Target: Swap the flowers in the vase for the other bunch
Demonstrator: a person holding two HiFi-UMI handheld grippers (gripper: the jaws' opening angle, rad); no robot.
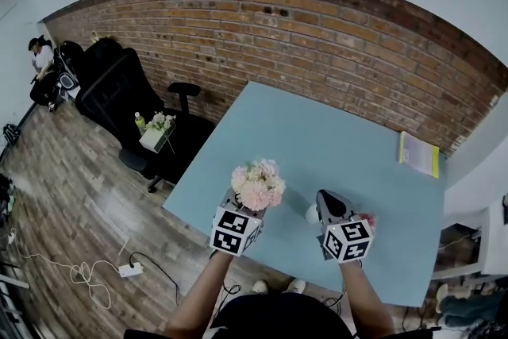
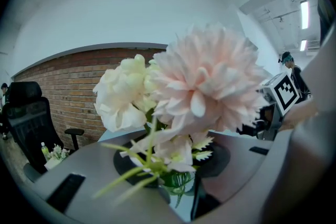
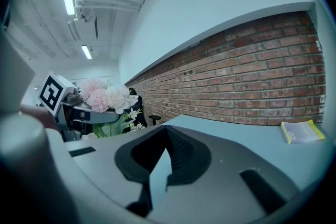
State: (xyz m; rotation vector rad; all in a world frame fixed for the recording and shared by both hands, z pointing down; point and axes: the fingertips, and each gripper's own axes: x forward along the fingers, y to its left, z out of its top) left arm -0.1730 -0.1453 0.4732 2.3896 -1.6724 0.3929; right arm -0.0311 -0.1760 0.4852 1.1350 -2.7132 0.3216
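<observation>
Left claw (image 1: 252, 201) is clamped on the stems of the flower bunch (image 1: 256, 183). In the left gripper view I see the green stems pinched between the jaws, with the pink and cream heads filling the frame above them. The bunch is upright, over the near-left part of the counter (image 1: 317, 123). I can't tell how high it is.

Right claw (image 1: 329, 198) is clenched shut on nothing. The right gripper view shows the jaw tips meeting, with only bare counter past them. It sits just right of the left claw, apart from it. That same view shows the bunch and the left claw's marker cube (image 3: 52, 93) off to the left.

A small white object (image 1: 312, 213) is just beside the right claw, on its left, partly hidden. I can't tell whether it's the vase. A pink bit (image 1: 367, 220) pokes out on the claw's right, mostly covered by it, and I can't identify that either.

A yellow book (image 1: 418, 154) lies at the far right edge of the counter, well apart from both claws. An office chair (image 1: 119, 87) stands left of the counter, with a box (image 1: 155, 137) of small white flowers on its seat. A brick wall (image 1: 317, 36) runs behind.
</observation>
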